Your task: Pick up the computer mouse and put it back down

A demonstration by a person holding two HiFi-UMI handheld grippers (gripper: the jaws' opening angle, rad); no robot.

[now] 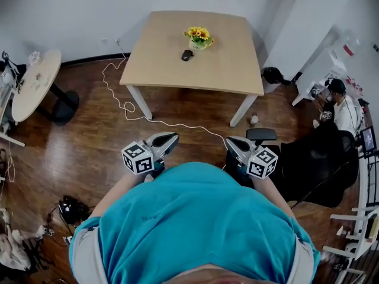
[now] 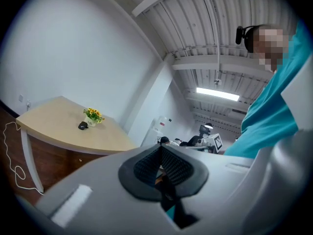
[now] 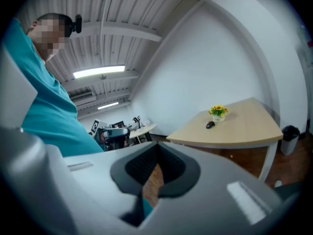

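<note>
Zero contact yet: holds left gripper point(image 1: 169, 138) and right gripper point(image 1: 233, 142) closed, empty, far from mouse point(image 1: 187, 55); needs approach, then opened jaws.

A small, dark computer mouse point(image 1: 187, 55) is seen lying flat on the pale wooden worktop point(image 1: 225, 64), its rounded back turned upward and nothing gripping it. It is placed in the far half of the surface, roughly midway across, just beside a small pot of yellow flowers point(image 1: 199, 38), on the pot's near left in the head view. Whether the two touch cannot be told, and no buttons or cord can be made out.
</note>
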